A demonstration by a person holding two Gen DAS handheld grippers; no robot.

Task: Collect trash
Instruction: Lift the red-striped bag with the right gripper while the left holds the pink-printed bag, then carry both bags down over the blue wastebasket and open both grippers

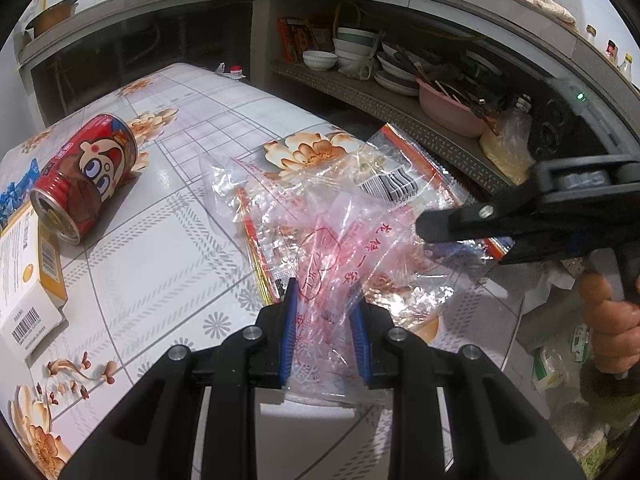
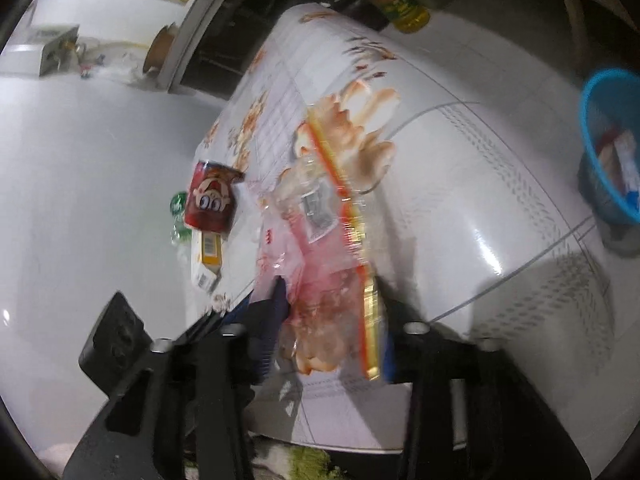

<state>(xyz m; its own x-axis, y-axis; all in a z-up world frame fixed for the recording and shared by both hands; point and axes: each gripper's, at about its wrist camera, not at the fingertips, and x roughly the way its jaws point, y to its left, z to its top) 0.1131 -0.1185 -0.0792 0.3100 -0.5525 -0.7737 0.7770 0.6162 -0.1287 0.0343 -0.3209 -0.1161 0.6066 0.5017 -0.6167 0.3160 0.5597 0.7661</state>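
Observation:
A crumpled clear plastic bag (image 1: 340, 216) with red print and a red-yellow edge lies on the flowered table (image 1: 168, 264). My left gripper (image 1: 325, 312) is shut on its near end. My right gripper (image 1: 424, 228) comes in from the right and is shut on the bag's far side; in the right wrist view the bag (image 2: 328, 240) runs between its jaws (image 2: 332, 304). A red cartoon can (image 1: 86, 178) lies on its side at the left, also in the right wrist view (image 2: 210, 200). A white and yellow box (image 1: 30, 280) lies beside the can.
A blue bin (image 2: 612, 152) holding some wrappers stands on the floor beyond the table's right side. Shelves with bowls (image 1: 352, 50) and a pink basin (image 1: 448, 106) run behind the table. Bottles (image 2: 404, 8) stand at the table's far end.

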